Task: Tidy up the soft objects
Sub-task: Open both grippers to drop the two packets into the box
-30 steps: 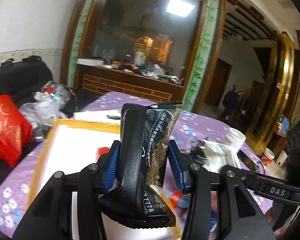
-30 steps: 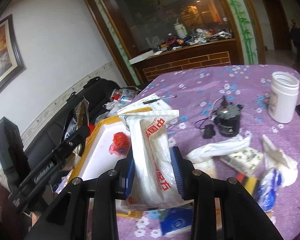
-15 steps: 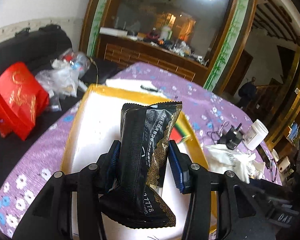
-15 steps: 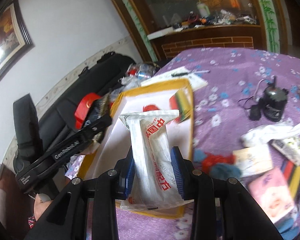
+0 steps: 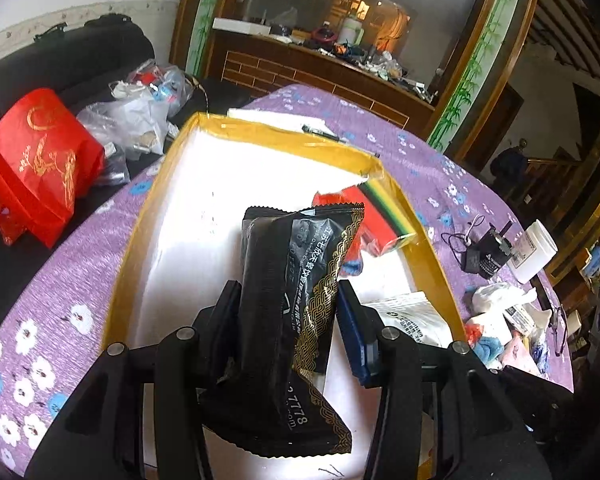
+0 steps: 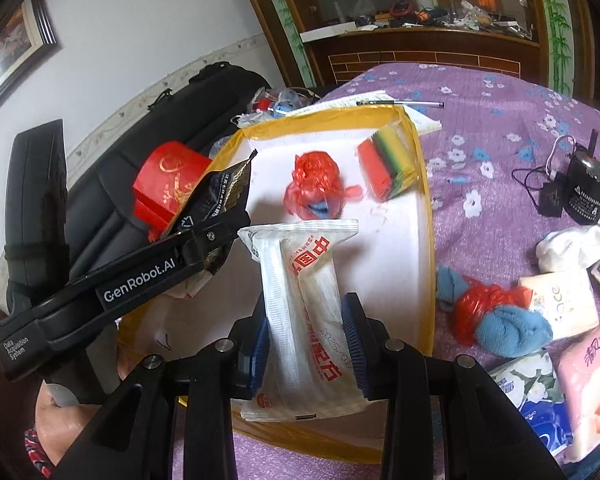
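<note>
**Two packets held over the yellow-rimmed tray**

Purple cloth with small white and blue flowers covers the table (image 6: 500,92), and a shallow tray (image 5: 284,136) with a white floor and glossy yellow rim lies on it.

Both tools tilt down toward the tray. The left gripper (image 5: 286,312) is clenched on a black packet (image 5: 296,280) with gold scale trim and crimped ends, upright between blue ribbed pads over the tray's near half. The right gripper (image 6: 306,332) pinches a white packet (image 6: 304,300) printed with red characters, its crinkled film standing above the tray's near edge.

Only the right wrist view shows the left tool from the side, black arm stretched over the tray's left rim, and the person's hand (image 6: 56,412) on its handle. It also shows a red plastic bundle (image 6: 316,180) and a striped sponge block (image 6: 388,164) on the tray floor, plus tissue packs (image 6: 556,304) and a red-and-blue cloth bundle (image 6: 496,316) on the cloth to the right. The left wrist view alone shows a white jar (image 5: 534,250) and a flat white pouch (image 5: 408,316) lying inside the tray.
</note>
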A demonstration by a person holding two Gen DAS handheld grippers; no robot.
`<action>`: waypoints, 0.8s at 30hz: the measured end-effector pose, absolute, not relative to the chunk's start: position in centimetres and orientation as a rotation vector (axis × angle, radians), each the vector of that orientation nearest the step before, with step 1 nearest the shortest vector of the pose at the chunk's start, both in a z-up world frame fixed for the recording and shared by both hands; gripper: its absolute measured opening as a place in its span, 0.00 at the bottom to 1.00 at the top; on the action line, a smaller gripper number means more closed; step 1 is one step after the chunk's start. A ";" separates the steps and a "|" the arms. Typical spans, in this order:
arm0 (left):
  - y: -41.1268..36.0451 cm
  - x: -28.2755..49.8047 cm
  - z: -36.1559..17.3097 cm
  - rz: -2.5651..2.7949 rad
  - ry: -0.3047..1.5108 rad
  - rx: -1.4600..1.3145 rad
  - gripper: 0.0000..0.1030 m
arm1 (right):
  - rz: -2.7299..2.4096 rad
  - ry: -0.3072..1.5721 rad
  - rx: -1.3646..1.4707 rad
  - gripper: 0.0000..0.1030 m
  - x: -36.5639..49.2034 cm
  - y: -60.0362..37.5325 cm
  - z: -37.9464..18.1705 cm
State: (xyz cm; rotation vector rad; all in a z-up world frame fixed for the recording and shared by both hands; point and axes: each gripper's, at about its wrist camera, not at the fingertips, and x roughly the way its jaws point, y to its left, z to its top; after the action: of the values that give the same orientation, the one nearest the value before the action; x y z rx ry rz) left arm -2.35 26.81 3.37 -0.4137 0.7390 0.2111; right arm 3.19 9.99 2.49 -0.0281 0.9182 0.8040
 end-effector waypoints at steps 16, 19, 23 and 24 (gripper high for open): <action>26.2 -2.6 3.2 0.214 0.765 -0.422 0.58 | 0.813 0.919 -0.037 0.41 2.3 9.5 2.6; 26.0 -3.0 3.7 0.214 0.758 -0.422 0.58 | 0.821 0.918 -0.020 0.42 2.0 9.0 3.0; 25.3 -3.6 4.4 0.213 0.741 -0.409 0.58 | 0.830 0.892 -0.005 0.42 1.3 7.9 3.9; 25.0 -3.8 4.5 0.212 0.735 -0.405 0.58 | 0.832 0.886 0.000 0.42 1.1 7.6 4.1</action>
State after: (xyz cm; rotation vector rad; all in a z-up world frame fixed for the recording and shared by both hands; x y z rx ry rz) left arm -3.75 25.01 4.50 -0.4052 0.7348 0.2123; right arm 1.12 7.61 4.11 -0.0001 0.8857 0.8318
